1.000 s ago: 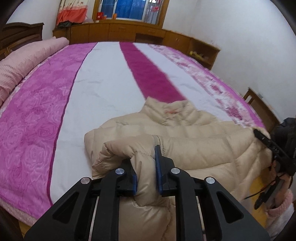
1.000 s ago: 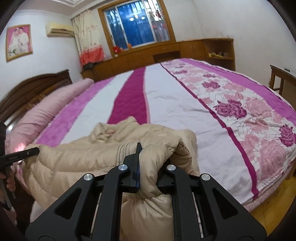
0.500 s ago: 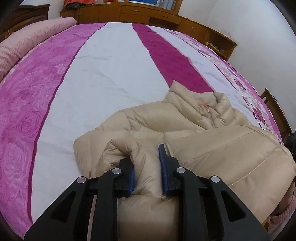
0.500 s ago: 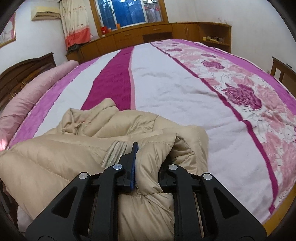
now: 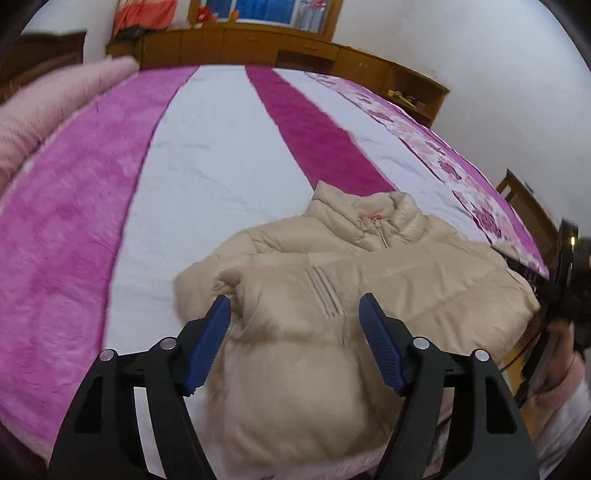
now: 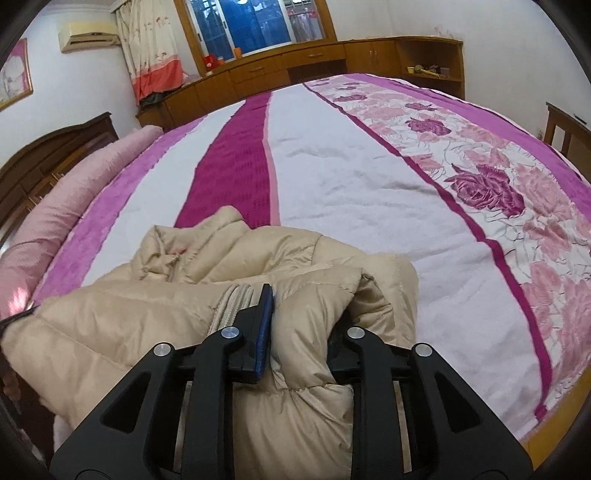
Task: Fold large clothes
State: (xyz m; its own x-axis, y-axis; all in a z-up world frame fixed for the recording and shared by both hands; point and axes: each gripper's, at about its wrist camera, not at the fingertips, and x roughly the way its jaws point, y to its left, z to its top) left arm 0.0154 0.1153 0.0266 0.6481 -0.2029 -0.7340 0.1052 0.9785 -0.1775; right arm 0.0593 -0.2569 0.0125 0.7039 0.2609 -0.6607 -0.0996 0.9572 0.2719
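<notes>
White walls (image 6: 517, 22), wooden cabinets (image 6: 295, 70), blue window (image 6: 255, 26), perhaps dusk.

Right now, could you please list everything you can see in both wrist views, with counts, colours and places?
Puffer jacket: one, beige, on the near edge of the bed, collar toward the window.
Bedspread: one, white with magenta and pink stripes and a rose border, covering the bed.
Rolled quilt: one, pink, along the bed's left side by the headboard.
Headboard: one, dark wood, far left.
Cabinets: one run, brown wood, under the window.
Curtain: one, cream and orange, left of the window.
Air conditioner: one, white, high on the wall.
Left gripper: black with blue pads, open above the jacket.
Right gripper: black, shut on a jacket fold.
</notes>
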